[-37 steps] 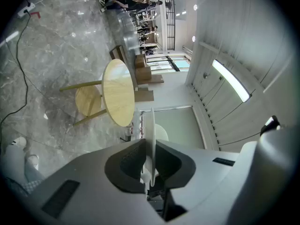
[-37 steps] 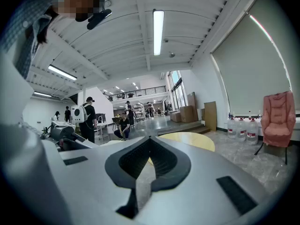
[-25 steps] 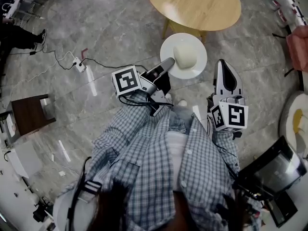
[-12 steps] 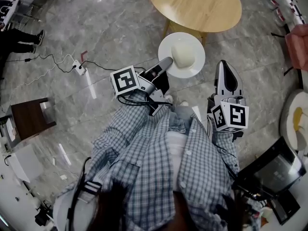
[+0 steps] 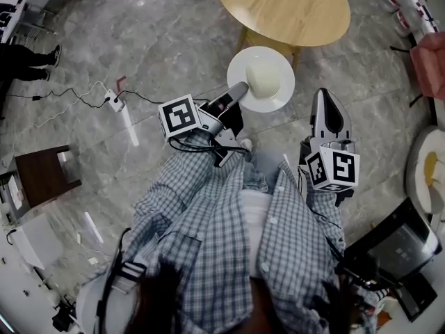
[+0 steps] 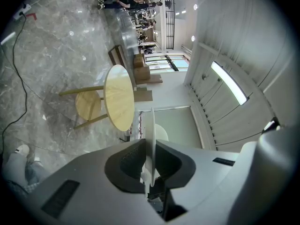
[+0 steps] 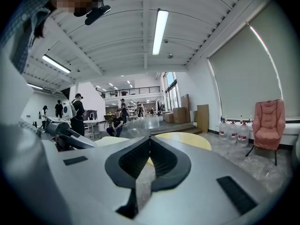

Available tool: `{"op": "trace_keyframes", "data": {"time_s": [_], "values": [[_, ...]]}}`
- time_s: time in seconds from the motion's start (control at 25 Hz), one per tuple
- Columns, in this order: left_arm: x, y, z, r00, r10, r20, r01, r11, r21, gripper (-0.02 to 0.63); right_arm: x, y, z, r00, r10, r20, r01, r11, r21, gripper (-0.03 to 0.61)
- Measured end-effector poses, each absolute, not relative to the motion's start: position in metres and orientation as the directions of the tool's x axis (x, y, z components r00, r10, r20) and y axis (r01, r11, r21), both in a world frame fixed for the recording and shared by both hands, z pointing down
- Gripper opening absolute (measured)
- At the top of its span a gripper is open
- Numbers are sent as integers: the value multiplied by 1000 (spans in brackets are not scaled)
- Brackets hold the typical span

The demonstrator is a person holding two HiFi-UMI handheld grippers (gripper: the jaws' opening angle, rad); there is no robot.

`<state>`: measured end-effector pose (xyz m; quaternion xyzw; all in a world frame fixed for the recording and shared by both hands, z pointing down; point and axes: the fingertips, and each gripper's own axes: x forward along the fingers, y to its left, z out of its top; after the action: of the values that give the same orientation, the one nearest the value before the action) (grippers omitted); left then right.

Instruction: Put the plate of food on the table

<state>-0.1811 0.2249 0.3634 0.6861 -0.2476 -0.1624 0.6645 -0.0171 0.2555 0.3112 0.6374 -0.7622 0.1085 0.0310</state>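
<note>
A white plate (image 5: pixel 277 97) with a pale rounded lump of food (image 5: pixel 264 77) hangs level above the floor, just short of the round wooden table (image 5: pixel 284 9). My left gripper (image 5: pixel 240 89) is shut on the plate's near-left rim. In the left gripper view the plate (image 6: pixel 153 125) shows edge-on between the jaws of that gripper (image 6: pixel 151 146), with the table (image 6: pixel 118 97) beyond. My right gripper (image 5: pixel 322 91) hangs to the right of the plate, shut and holding nothing. The right gripper (image 7: pixel 150 139) has its jaws meeting, and the table (image 7: pixel 192 141) lies behind them.
The table stands on a grey marble floor. A power strip with cables (image 5: pixel 115 99) lies on the floor at left, and a dark brown side table (image 5: pixel 42 172) further left. A pink armchair (image 7: pixel 268 121) and water bottles (image 7: pixel 233 130) stand at right. People (image 7: pixel 77 109) stand far off.
The floor has slid back under me, and the plate with my left gripper has edged slightly closer to the table. Neither grip has changed.
</note>
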Motion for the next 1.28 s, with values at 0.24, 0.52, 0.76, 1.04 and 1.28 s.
{"op": "trace_keyframes", "data": {"time_s": [0.24,0.52,0.76,1.04,1.28], "values": [[-179,224,361,827,-555,92,-101,13,995,29,-16,257,312,-178,-966,189,-979,154,-136,8],[-180,224,362,823,-559,98,-109,13,994,29,-12,260,310,-174,-964,200,-981,151,-123,8],[-183,221,363,810,-578,104,-109,27,994,29,-22,246,310,-214,-956,201,-976,200,-88,8],[-184,218,358,800,-591,105,-110,27,994,29,-31,241,303,-252,-949,189,-968,243,-67,8],[-153,165,368,797,-592,117,-117,38,992,29,4,185,312,-248,-948,201,-968,235,-85,8]]}}
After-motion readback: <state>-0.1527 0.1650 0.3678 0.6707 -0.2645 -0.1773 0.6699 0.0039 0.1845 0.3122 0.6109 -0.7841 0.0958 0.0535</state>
